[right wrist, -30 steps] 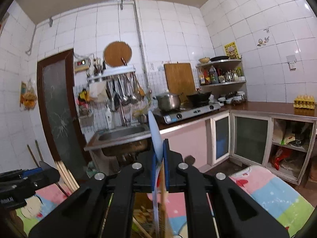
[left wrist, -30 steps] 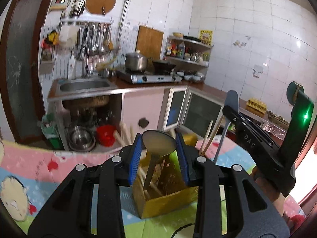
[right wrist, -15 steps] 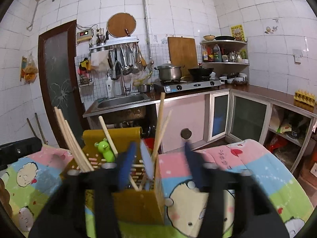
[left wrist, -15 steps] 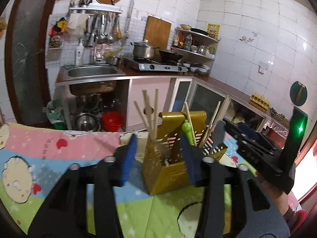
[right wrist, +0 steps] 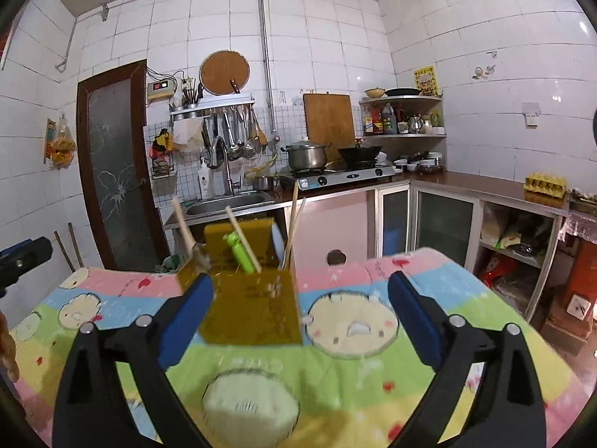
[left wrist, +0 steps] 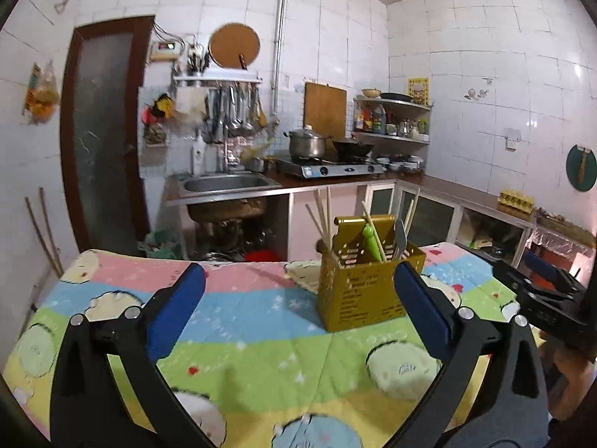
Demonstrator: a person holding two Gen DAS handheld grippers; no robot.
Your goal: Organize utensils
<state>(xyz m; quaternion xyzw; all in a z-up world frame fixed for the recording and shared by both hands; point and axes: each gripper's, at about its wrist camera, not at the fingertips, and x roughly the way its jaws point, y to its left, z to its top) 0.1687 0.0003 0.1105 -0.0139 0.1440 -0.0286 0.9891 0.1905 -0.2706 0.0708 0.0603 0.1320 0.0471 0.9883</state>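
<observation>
A gold utensil holder [left wrist: 363, 291] stands on the cartoon-print tablecloth [left wrist: 261, 321]. In it are wooden chopsticks [left wrist: 322, 216], a green-handled utensil [left wrist: 371, 239] and a grey spatula [left wrist: 400, 235]. My left gripper [left wrist: 298, 272] hangs short of the holder, its jaws opening wide with nothing between the blue pads. In the right wrist view the holder [right wrist: 253, 306] sits ahead and slightly left, with the green utensil [right wrist: 238, 252] and chopsticks [right wrist: 293, 224] sticking up. My right gripper [right wrist: 300, 282] is also opening and grips nothing. Each gripper shows at the other view's edge.
Behind the table runs a counter with a sink [left wrist: 224, 183], a stove with a pot [left wrist: 308, 143] and a wok, and a corner shelf of bottles. A dark door [left wrist: 104, 130] is at the left. An egg tray [right wrist: 544, 186] sits on the right counter.
Both grippers let go of the utensils they held over the holder, opened wide and drew back from it. The utensils now stand in the holder.
</observation>
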